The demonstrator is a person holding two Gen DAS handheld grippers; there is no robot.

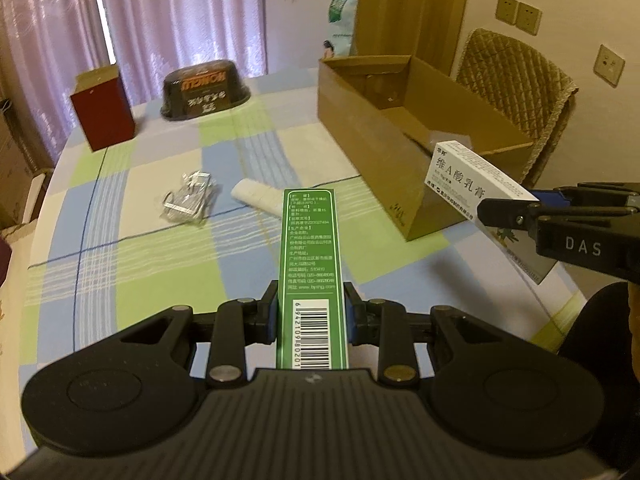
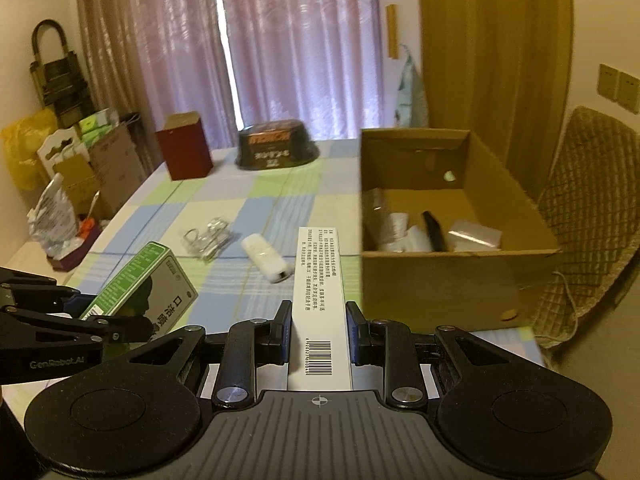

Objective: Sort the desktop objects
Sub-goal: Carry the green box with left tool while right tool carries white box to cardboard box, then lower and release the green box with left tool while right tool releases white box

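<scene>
In the left wrist view, my left gripper (image 1: 311,300) is shut on a long green carton (image 1: 310,240) with a barcode, held above the checked tablecloth (image 1: 120,248). From the right, my right gripper (image 1: 516,208) comes in shut on a white medicine carton (image 1: 472,176), beside the open cardboard box (image 1: 360,120). The right wrist view shows my right gripper (image 2: 318,312) clamping that white carton (image 2: 318,280). My left gripper (image 2: 100,320) holds the green carton (image 2: 148,284) at lower left. The cardboard box (image 2: 440,280) holds several items.
A white remote-like object (image 1: 260,196) (image 2: 266,256) and a clear plastic packet (image 1: 188,200) (image 2: 208,236) lie mid-table. At the far edge stand a red box (image 1: 104,114) and a dark bowl-shaped container (image 1: 206,90). A padded chair (image 2: 588,208) sits right of the cardboard box.
</scene>
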